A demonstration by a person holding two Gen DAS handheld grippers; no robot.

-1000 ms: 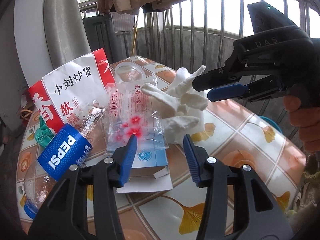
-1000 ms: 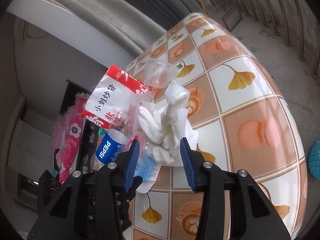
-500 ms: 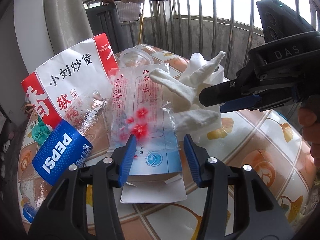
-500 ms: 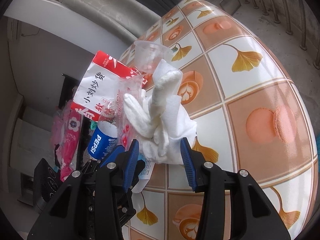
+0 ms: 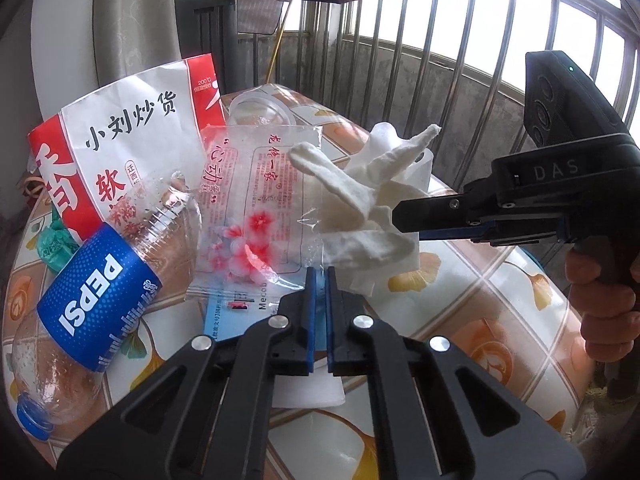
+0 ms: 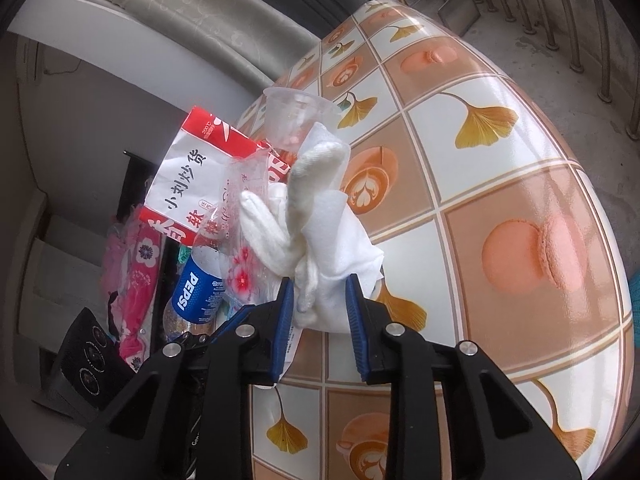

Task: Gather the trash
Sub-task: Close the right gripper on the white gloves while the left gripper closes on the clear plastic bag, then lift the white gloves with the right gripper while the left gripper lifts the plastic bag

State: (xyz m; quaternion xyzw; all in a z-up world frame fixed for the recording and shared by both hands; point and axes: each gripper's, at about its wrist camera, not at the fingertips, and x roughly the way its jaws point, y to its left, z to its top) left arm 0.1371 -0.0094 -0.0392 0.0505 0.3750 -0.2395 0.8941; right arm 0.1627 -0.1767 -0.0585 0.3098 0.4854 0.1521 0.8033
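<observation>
Trash lies in a heap on the tiled table. My left gripper is shut on the lower edge of a clear plastic bag with red flowers. My right gripper is shut on a crumpled white tissue wad, which also shows in the left wrist view. An empty Pepsi bottle lies at the left. A red and white paper snack bag stands behind it. A clear plastic cup sits at the back. A blue and white leaflet lies under the plastic bag.
A green wrapper lies at the table's left edge. A metal railing runs behind the table. A grey curtain hangs at the back left. Pink fabric lies beyond the table in the right wrist view.
My left gripper has closed on the edge of the clear plastic bag. My right gripper has moved in and closed on the white tissue wad.
</observation>
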